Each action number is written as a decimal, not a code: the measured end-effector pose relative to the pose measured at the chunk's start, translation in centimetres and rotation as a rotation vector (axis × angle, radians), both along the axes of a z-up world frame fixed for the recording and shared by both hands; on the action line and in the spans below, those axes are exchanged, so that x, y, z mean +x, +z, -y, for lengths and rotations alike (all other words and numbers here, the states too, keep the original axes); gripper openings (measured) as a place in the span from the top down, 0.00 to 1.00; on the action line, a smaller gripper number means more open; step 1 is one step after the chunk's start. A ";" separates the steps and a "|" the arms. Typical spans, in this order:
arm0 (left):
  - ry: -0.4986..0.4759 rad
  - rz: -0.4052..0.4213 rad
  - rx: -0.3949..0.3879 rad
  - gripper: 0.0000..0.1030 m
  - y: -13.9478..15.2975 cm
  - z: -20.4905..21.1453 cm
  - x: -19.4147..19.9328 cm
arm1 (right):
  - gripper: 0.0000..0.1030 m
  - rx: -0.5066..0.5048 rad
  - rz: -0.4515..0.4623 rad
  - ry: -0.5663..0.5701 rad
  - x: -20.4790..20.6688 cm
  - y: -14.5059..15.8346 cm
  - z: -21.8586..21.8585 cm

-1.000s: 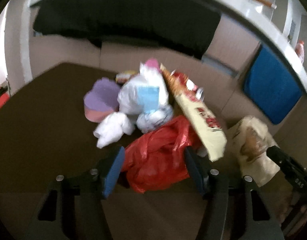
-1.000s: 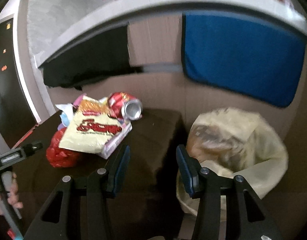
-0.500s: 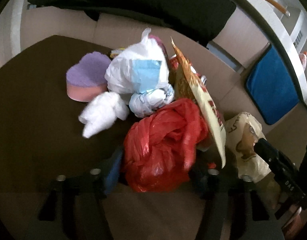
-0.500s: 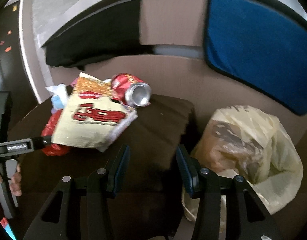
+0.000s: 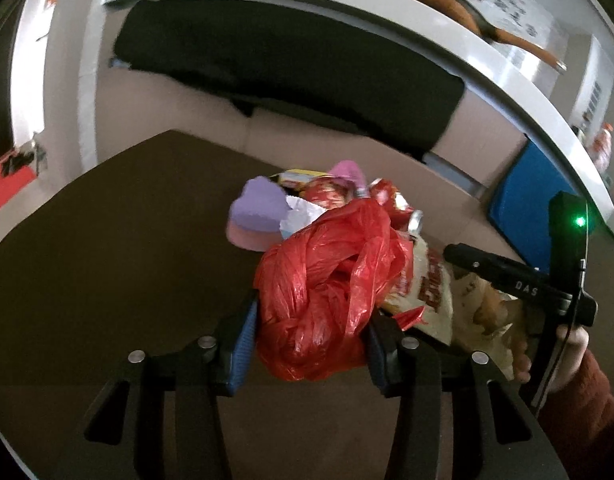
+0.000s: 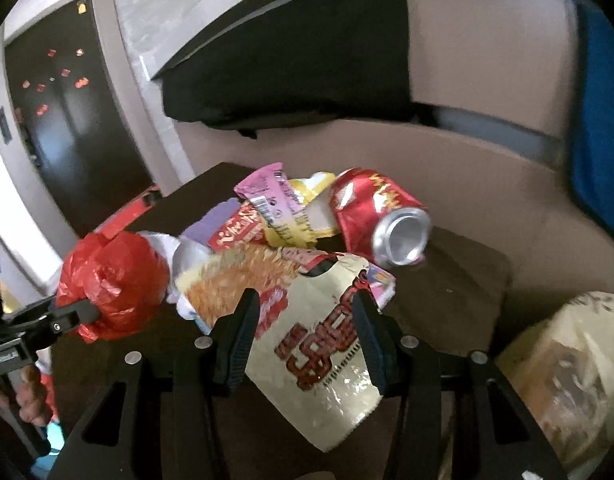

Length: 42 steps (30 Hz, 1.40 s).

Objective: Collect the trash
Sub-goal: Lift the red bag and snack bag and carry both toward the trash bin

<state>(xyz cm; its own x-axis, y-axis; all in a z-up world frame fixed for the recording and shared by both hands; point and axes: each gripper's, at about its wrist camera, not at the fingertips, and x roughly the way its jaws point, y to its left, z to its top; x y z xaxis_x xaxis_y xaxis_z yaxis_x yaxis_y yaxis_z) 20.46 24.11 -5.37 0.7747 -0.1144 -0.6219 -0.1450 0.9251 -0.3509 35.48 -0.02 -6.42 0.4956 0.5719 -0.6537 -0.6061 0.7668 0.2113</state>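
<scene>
A heap of trash lies on a dark brown table. My left gripper is shut on a crumpled red plastic bag, which also shows in the right wrist view. My right gripper has its open jaws on either side of a cream noodle packet, whose corner also shows in the left wrist view. Behind it lie a dented red can, a pink wrapper and a purple heart-shaped sponge.
A yellowish bin bag with trash inside hangs open past the table's right edge. A beige sofa with a black cushion and a blue cushion stands behind the table.
My left gripper has closed on the red bag and lifted it. My right gripper has moved left from the bin bag to the noodle packet, which now lies between its jaws.
</scene>
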 end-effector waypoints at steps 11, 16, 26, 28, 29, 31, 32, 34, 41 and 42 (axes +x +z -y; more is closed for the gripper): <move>0.044 -0.006 0.000 0.54 -1.4 -0.4 0.3 | 0.55 0.056 -0.207 -0.003 3.2 -4.3 2.1; 0.097 0.049 -0.062 0.54 0.0 -2.1 -0.3 | 0.56 -0.063 -0.074 0.157 -2.4 -2.8 -0.8; 0.134 0.087 -0.112 0.53 1.6 -4.2 -0.7 | 0.56 -0.131 0.085 0.132 -3.3 0.3 -1.0; 0.112 0.069 -0.127 0.53 1.1 -3.8 -0.5 | 0.56 -0.174 0.072 0.156 -2.1 -0.8 -2.4; 0.106 0.064 -0.124 0.53 0.9 -3.7 -0.5 | 0.57 -0.191 0.065 0.155 -1.3 -1.5 -3.3; 0.097 0.054 -0.113 0.53 0.5 -3.5 -0.5 | 0.57 -0.193 0.024 0.155 0.1 -2.7 -4.1; 0.094 0.047 -0.110 0.53 0.4 -3.5 -0.5 | 0.57 -0.185 -0.009 0.160 0.9 -3.5 -4.9; 0.093 0.037 -0.110 0.53 0.0 -3.6 -0.3 | 0.55 -0.165 -0.069 0.170 1.4 -4.4 -5.2; 0.108 0.017 -0.106 0.53 -0.8 -3.5 0.0 | 0.84 -0.214 0.010 0.195 -1.7 -4.1 -7.2; 0.109 0.017 -0.101 0.53 -0.6 -3.4 0.0 | 0.90 -0.231 0.026 0.191 -2.1 -4.0 -7.4</move>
